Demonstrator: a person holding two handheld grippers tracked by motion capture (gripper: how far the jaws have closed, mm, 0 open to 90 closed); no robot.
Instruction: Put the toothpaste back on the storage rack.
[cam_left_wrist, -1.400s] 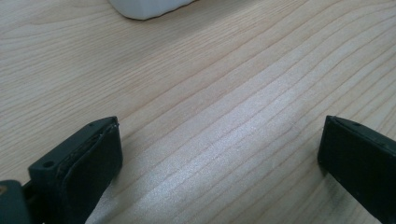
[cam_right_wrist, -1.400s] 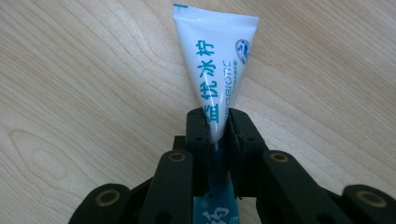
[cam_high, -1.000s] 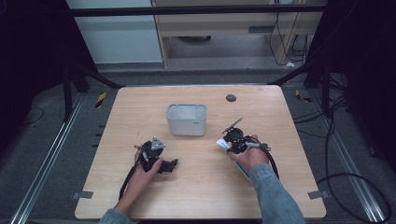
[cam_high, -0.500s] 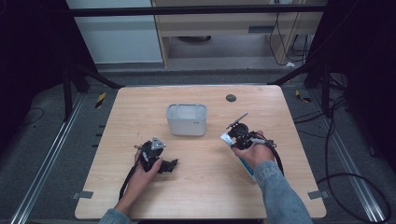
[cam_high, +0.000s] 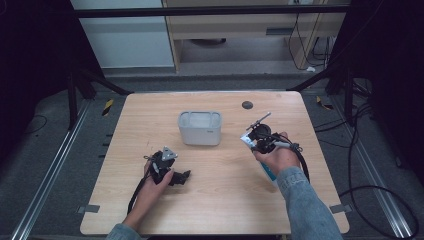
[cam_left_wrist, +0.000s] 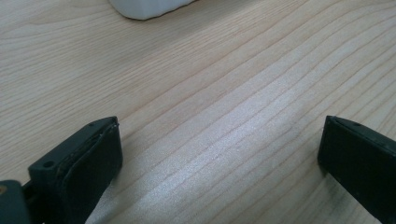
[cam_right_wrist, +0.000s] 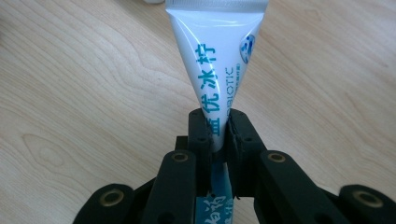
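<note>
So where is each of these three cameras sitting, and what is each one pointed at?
High view: above the table's near side, looking forward and down on the table; both forearms and tongs enter from below.
Left gripper view: on the left tongs, looking along their open jaws at bare wood.
Right gripper view: on the right tongs, shut on a white toothpaste tube.
Shared: the grey bin appears from above and at the left gripper view's top edge.

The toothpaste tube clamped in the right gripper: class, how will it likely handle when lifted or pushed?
The toothpaste tube probably flexes, since the right gripper pinches its soft body nearly flat. Its glossy skin may be slippery. Its flat, wedge-like shape suggests it would slide on the table rather than roll.
</note>
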